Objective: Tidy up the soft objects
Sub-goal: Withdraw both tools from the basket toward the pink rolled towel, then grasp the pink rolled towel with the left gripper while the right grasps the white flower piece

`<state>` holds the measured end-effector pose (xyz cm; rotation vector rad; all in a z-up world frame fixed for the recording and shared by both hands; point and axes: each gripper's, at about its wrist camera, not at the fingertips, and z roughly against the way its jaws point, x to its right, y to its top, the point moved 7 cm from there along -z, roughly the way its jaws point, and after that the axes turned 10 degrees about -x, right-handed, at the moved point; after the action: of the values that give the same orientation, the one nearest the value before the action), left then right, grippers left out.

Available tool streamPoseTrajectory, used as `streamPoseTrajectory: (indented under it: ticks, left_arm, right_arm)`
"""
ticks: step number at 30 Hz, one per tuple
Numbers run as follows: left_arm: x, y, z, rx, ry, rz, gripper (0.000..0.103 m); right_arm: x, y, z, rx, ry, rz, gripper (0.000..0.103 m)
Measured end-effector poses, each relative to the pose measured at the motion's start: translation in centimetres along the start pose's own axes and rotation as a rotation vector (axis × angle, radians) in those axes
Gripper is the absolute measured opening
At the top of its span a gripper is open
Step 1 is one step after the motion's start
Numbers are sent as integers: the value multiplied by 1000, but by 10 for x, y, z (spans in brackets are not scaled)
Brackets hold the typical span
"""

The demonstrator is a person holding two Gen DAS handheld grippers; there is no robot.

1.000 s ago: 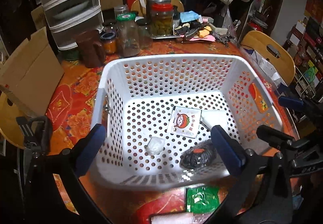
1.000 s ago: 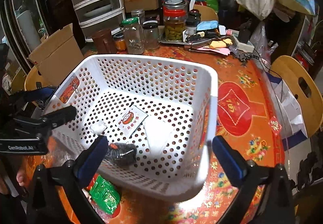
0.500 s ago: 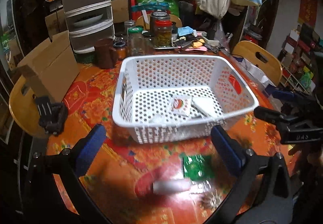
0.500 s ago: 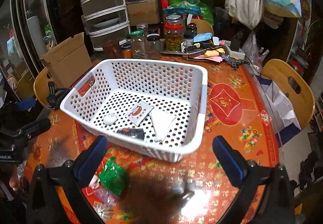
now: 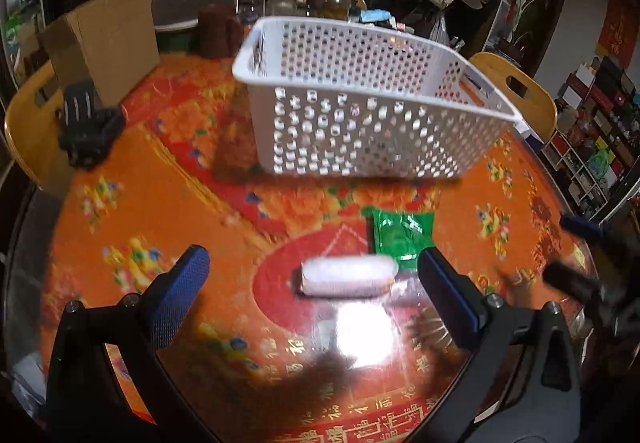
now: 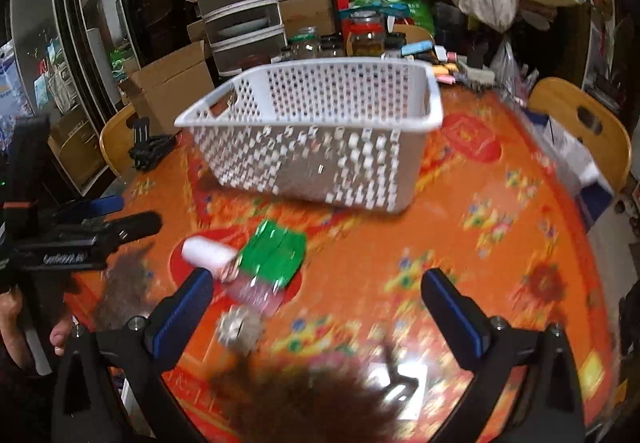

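A white perforated basket point(image 5: 360, 115) point(image 6: 320, 147) stands on the orange patterned table. In front of it lie a white soft roll point(image 5: 346, 277) point(image 6: 208, 252) and a green packet point(image 5: 402, 237) point(image 6: 276, 255). A clear pinkish packet point(image 6: 256, 293) and a small silver round thing point(image 6: 240, 329) lie nearer. My left gripper point(image 5: 312, 295) is open, its fingers either side of the white roll, above the table. My right gripper point(image 6: 316, 307) is open and empty, right of the packets. The basket's contents are hidden from this low angle.
Glass jars point(image 6: 364, 35), a drawer unit point(image 6: 240, 15) and a cardboard box point(image 5: 104, 39) stand behind the basket. Wooden chairs point(image 6: 580, 123) point(image 5: 28, 123) flank the table. A black clamp point(image 5: 86, 131) lies at the left edge.
Both grippers have pulled back from the basket and dropped low toward the table's near side. The white roll and green packet now lie close in front of them.
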<state>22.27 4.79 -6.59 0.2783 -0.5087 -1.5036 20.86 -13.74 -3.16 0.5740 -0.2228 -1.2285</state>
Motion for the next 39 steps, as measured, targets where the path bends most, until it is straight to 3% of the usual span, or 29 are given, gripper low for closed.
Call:
streamPoseTrajectory:
  ticks: [5, 9, 20, 24, 34, 39]
  left_arm:
    - [9, -14, -23, -30, -14, -3, 103]
    - [13, -20, -43, -54, -28, 9, 103]
    - [21, -22, -73, -81, -49, 12, 103]
    - [23, -20, -81, -84, -21, 9, 103]
    - [25, -19, -86, -72, -1, 7, 100]
    - [25, -19, -86, -68, -13, 11, 91]
  right_arm:
    - [-21, -33, -17, -6, 47, -4, 101]
    - [-36, -48, -25, -2, 42, 21, 86]
    - [-46, -55, -47, -26, 82, 33, 65]
    - [-51, -58, -55, -42, 87, 50, 57]
    - [-54, -59, -59, -48, 90, 61, 52]
    - [-54, -60, -63, -60, 96, 60, 51]
